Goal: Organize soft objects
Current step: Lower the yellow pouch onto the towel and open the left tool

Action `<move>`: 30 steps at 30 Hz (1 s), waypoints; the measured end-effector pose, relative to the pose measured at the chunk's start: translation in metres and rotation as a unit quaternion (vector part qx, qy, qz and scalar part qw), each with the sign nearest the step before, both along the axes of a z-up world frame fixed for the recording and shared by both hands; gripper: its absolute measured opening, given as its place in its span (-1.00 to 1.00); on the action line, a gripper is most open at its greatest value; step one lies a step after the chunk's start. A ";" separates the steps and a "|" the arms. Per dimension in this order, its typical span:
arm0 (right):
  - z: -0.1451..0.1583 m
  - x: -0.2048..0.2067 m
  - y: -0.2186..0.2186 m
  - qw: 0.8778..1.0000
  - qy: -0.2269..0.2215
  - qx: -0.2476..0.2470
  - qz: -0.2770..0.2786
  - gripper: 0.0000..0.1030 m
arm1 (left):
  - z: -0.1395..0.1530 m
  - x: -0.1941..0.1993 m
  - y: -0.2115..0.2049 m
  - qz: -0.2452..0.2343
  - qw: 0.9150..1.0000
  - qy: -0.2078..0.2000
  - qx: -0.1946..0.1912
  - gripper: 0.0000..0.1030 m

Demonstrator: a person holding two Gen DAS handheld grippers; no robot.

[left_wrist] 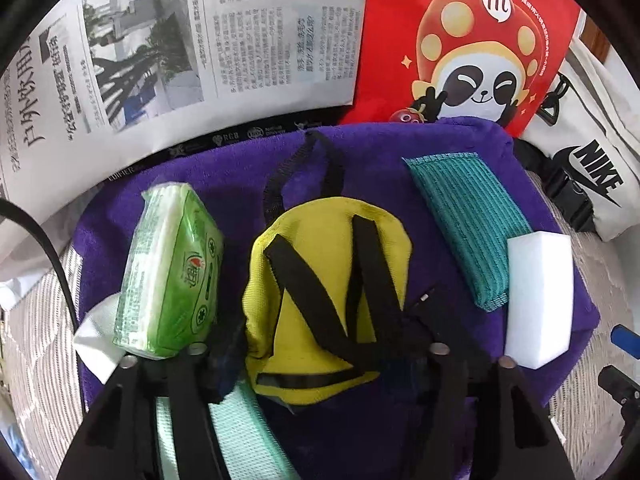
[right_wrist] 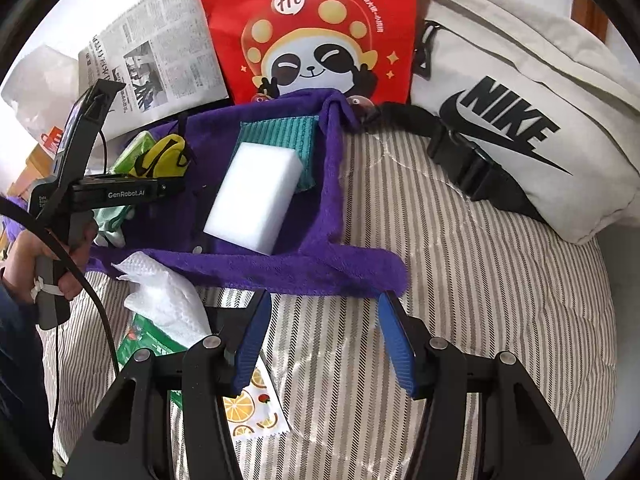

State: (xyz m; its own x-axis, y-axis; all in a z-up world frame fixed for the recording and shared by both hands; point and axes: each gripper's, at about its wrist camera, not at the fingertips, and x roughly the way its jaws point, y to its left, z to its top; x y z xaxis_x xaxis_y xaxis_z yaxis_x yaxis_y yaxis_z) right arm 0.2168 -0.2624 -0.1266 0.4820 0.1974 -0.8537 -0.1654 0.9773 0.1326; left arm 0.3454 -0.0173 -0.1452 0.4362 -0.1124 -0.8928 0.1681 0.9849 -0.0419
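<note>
A purple towel (left_wrist: 360, 160) lies spread on the striped bed, also in the right wrist view (right_wrist: 280, 272). On it lie a green tissue pack (left_wrist: 172, 276), a yellow pouch with black straps (left_wrist: 332, 280), a teal cloth pad (left_wrist: 468, 228) and a white sponge block (left_wrist: 536, 300) (right_wrist: 252, 196). My left gripper (left_wrist: 320, 360) is open, its fingers around the near end of the yellow pouch. My right gripper (right_wrist: 324, 340) is open and empty, blue fingertips just short of the towel's near edge.
A newspaper (left_wrist: 180, 48), a red panda bag (left_wrist: 460, 52) and a white Nike bag (right_wrist: 520, 120) lie behind the towel. A white tissue (right_wrist: 164, 296), a green packet (right_wrist: 148, 344) and a fruit-print sachet (right_wrist: 252, 404) lie by my right gripper. A mint cloth (left_wrist: 240, 432) lies under my left gripper.
</note>
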 end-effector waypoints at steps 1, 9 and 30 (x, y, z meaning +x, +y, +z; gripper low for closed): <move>0.000 -0.001 -0.002 1.000 0.000 0.002 -0.001 0.08 | 0.000 0.000 -0.001 -0.001 1.000 0.000 0.000 0.26; 0.007 -0.012 -0.005 1.000 -0.007 0.008 0.000 0.08 | 0.003 -0.025 -0.019 -0.016 1.000 0.006 0.022 0.48; 0.015 -0.042 -0.007 1.000 -0.013 0.028 0.003 0.18 | 0.011 -0.058 -0.027 -0.024 0.999 0.029 0.033 0.75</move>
State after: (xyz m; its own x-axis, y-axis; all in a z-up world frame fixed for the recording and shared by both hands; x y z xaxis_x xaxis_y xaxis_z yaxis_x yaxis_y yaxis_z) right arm 0.1748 -0.2692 -0.1120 0.5019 0.2469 -0.8289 -0.1756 0.9675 0.1819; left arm 0.2872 -0.0448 -0.1341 0.3798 -0.0711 -0.9223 0.2143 0.9767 0.0129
